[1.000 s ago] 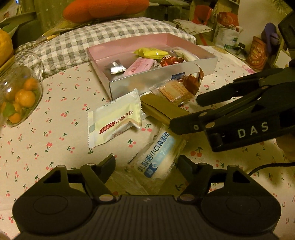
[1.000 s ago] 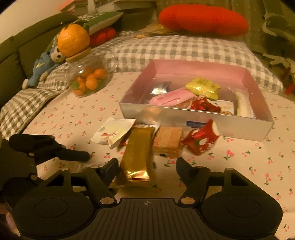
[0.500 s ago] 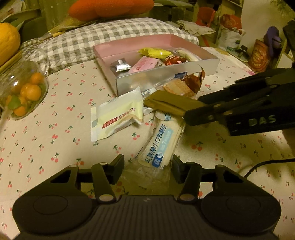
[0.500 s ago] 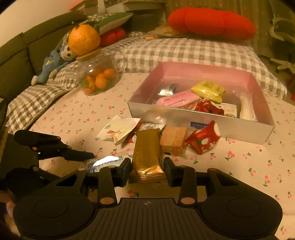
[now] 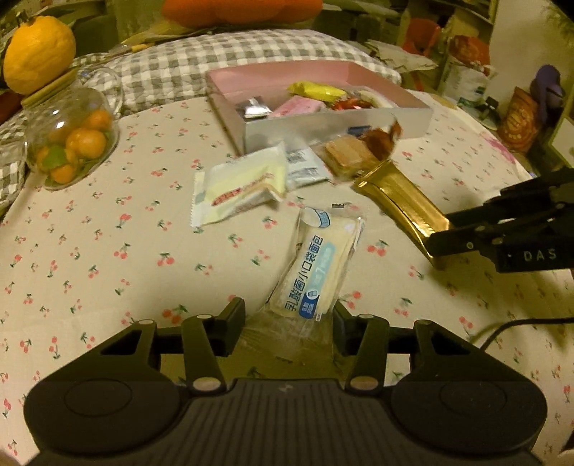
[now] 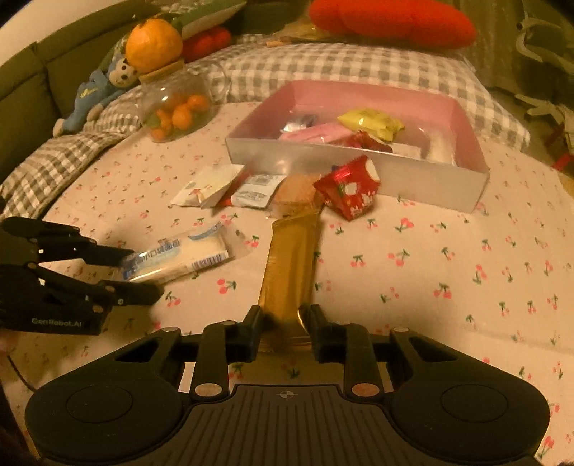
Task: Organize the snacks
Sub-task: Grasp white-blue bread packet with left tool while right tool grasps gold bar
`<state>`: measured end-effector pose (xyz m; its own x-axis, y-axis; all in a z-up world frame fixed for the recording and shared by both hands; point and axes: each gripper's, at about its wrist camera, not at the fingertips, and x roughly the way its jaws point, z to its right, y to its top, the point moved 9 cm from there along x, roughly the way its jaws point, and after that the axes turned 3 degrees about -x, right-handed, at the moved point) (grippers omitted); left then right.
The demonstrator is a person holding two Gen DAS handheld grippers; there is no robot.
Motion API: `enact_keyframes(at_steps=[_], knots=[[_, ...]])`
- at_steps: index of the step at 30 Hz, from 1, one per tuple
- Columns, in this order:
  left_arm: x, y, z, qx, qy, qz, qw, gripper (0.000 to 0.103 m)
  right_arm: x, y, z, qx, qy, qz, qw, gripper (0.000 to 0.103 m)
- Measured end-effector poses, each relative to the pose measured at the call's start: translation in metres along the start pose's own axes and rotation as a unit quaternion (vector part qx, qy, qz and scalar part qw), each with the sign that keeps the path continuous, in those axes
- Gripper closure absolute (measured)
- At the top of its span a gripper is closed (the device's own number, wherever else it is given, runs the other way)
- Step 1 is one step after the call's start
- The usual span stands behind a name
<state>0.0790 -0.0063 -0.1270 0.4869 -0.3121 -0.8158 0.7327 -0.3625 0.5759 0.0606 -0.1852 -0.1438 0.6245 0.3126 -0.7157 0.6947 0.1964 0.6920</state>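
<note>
My left gripper [image 5: 287, 322] is shut on a clear bread packet with blue print [image 5: 317, 272], lifted off the cloth; it also shows in the right wrist view [image 6: 179, 256]. My right gripper [image 6: 281, 331] is shut on the near end of a long gold bar [image 6: 290, 265], also seen in the left wrist view [image 5: 401, 204]. The pink-lined silver box [image 6: 358, 168] holds several snacks. In front of it lie a white-yellow packet [image 5: 240, 186], a small white packet [image 6: 256, 191], a brown wafer [image 5: 346, 156] and a red wrapped snack [image 6: 349, 191].
A glass jar of small oranges [image 5: 70, 138] with an orange-shaped lid stands at the left. Checked pillows [image 6: 340, 68] and a red cushion [image 6: 391, 21] lie behind the box. A blue plush toy [image 6: 95, 96] sits far left. A cable [image 5: 520, 326] runs at the right.
Both grippers have closed on their snacks and pulled back toward me, away from the box. The bread packet and the gold bar have moved apart from the pile.
</note>
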Motion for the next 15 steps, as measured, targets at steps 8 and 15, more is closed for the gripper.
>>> enact_keyframes(at_steps=[8, 15], knots=[[0.004, 0.005, 0.012, 0.016, -0.018, 0.013, 0.9996, 0.049, 0.001, -0.002, 0.003, 0.008, -0.017, 0.013, 1.000, 0.041], [0.011, 0.012, 0.020, 0.033, -0.021, 0.035, 0.9986, 0.048, 0.014, 0.006, -0.002, -0.022, -0.038, 0.033, 0.998, 0.039]])
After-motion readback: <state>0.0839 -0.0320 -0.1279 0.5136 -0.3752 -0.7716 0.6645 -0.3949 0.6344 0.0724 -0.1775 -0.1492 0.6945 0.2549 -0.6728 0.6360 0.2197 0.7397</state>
